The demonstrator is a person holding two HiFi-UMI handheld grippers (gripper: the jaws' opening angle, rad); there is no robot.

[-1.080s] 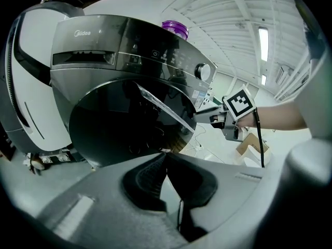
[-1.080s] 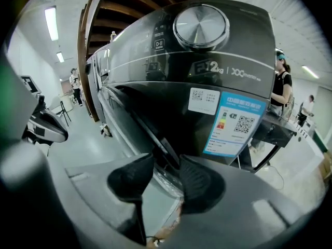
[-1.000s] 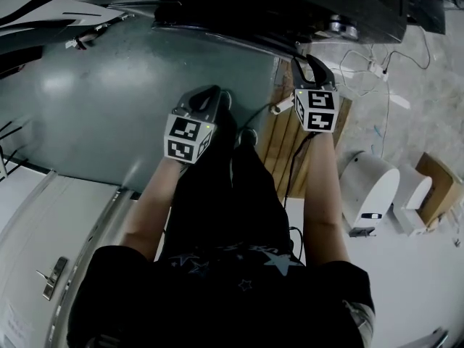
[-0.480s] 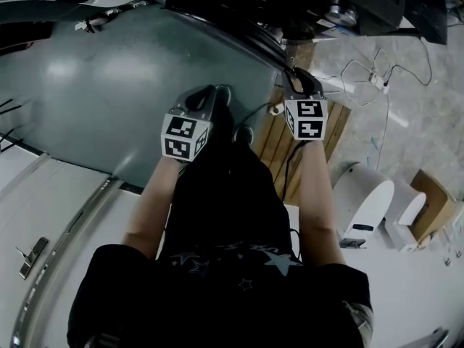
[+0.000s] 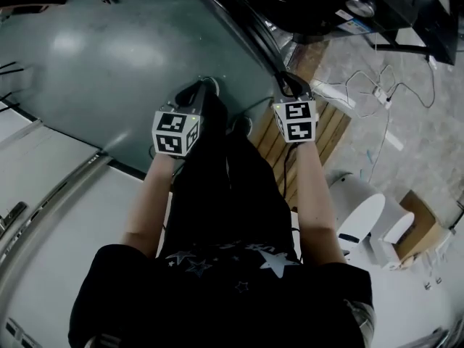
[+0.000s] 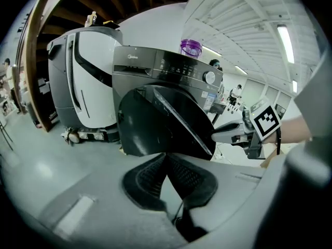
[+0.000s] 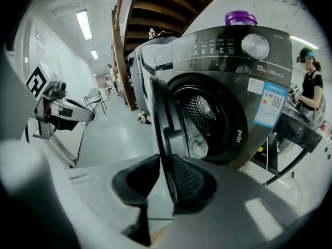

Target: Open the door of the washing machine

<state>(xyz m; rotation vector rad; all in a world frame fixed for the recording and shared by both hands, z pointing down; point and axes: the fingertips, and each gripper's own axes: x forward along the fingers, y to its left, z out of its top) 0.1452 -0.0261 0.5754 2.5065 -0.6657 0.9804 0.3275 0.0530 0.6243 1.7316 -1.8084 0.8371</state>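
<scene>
The dark washing machine [image 7: 233, 61] stands with its round door [image 7: 161, 128] swung partly out, so the drum [image 7: 199, 113] shows. My right gripper [image 7: 163, 162] has the door's outer rim between its pads, and the jaws are closing on it. In the head view it [image 5: 290, 84] sits at the end of the door's dark edge [image 5: 246, 31]. My left gripper [image 6: 166, 157] is shut with nothing in it, out in front of the door's face [image 6: 155, 123] and apart from it. The left gripper view also catches the right gripper [image 6: 228, 135] at the door's edge.
A wooden pallet [image 5: 319, 133] lies under the right arm. Beside it are a white appliance [image 5: 359, 212] and loose cables [image 5: 370, 85]. A purple bottle [image 7: 240, 17] stands on the machine. A second, white machine [image 6: 83, 77] is to its left, and a person [image 7: 311, 82] stands at the right.
Both hands have shifted left across the head view with the door's edge, and the door has swung further out. The right gripper has stayed on the rim throughout.
</scene>
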